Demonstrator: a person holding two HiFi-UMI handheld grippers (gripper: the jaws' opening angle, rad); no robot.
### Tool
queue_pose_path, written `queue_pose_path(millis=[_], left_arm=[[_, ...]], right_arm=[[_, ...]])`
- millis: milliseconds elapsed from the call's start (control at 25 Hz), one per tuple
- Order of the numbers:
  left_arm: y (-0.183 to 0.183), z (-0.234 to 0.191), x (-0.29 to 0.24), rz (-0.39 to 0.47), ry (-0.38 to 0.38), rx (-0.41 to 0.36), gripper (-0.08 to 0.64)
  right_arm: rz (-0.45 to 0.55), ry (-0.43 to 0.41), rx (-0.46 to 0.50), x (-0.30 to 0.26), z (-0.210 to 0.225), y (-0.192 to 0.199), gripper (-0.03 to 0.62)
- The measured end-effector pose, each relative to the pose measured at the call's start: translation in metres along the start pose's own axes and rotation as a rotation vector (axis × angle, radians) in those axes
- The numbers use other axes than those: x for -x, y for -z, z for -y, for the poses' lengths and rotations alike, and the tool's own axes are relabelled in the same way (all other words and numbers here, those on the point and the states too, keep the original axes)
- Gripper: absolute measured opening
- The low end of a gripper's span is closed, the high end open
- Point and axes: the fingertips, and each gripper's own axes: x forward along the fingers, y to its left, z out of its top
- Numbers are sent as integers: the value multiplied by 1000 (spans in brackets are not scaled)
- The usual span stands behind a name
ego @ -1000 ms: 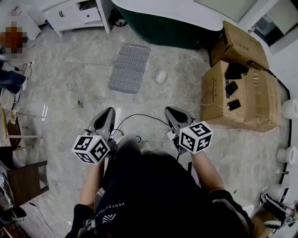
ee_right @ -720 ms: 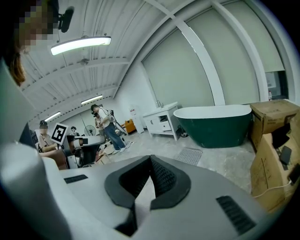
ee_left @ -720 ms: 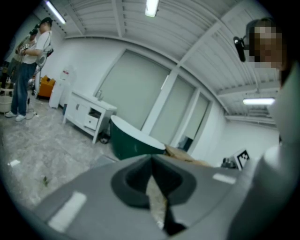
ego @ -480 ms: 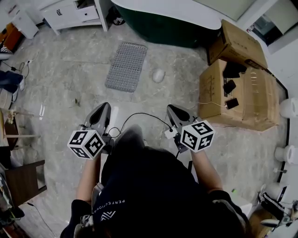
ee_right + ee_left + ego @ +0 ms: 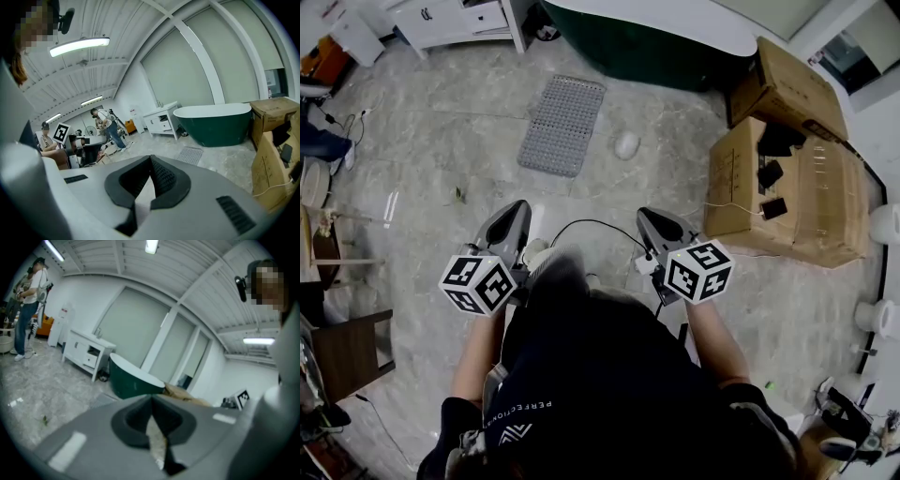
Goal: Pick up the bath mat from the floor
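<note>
Both grippers are empty. The left gripper [image 5: 517, 210] has its jaws brought together at the tips with nothing between them, and the right gripper [image 5: 650, 218] is likewise closed on nothing (each gripper's own view shows only bare floor through the slit below the meeting tips). They are held side by side in front of the person's body, pointing forward and slightly down, well above the stone floor [image 5: 441, 169]. The bath mat [image 5: 562, 125], grey and studded, lies flat on that floor well ahead of both tips, just short of the dark green bathtub [image 5: 637, 42]. A small pale rounded object [image 5: 626, 145] sits just beside its right edge, and cardboard boxes [image 5: 787, 178] stand off to the right. Judgement: this is the approach step, and no reach toward the mat has begun. The next move calls for closing the gap, bringing the grippers down to floor level and opening at least one pair of jaws. Since the mat lies flush, one jaw would probably have to slip under an edge or corner, the near short edge looking easiest. The mat will likely sag once lifted, so a second grip may help.
</note>
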Motion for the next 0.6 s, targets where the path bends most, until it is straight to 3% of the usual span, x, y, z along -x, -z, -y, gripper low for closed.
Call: queue_pose_path(millis=[320, 600], left_arm=[[3, -22, 5, 2, -54, 30, 6], [1, -32, -17, -16, -49, 29, 6]], right_arm=[[-33, -42, 9, -21, -8, 3, -3], [-69, -46, 1, -47, 5, -2, -3]])
